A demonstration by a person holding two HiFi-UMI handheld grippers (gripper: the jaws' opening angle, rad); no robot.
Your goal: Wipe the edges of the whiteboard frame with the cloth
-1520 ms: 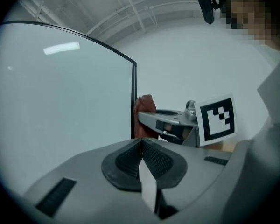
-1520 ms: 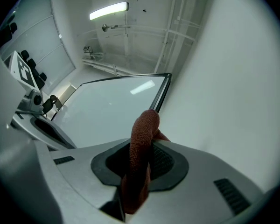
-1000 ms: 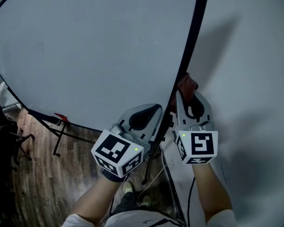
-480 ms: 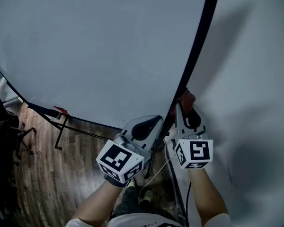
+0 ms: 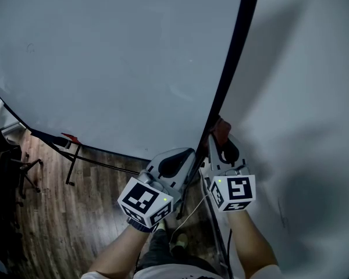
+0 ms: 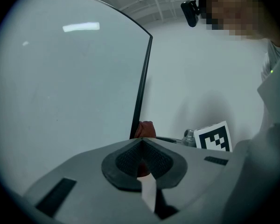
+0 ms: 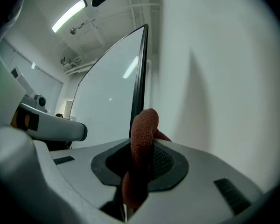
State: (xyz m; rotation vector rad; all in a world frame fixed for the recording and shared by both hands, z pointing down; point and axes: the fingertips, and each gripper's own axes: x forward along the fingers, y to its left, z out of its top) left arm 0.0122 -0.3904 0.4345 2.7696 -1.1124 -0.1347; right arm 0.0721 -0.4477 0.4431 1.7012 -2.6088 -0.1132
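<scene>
Head view: one large white whiteboard (image 5: 116,63) with one thin black frame edge (image 5: 232,51) running down its right side, beside a white wall (image 5: 302,97). There are two grippers. The left gripper (image 5: 189,151) sits just left of the frame's lower stretch; the right gripper (image 5: 220,137) sits just right of it, with one rust-red woven cloth (image 5: 222,127) at its tip, touching the frame. Brown wooden floor (image 5: 58,220) lies below.

Left gripper view: the jaws are pressed together, pointing at the frame, the cloth (image 6: 146,129) just beyond them.

Right gripper view: the jaws pinch the single cloth (image 7: 142,134), whose folded top rises against the black edge.
</scene>
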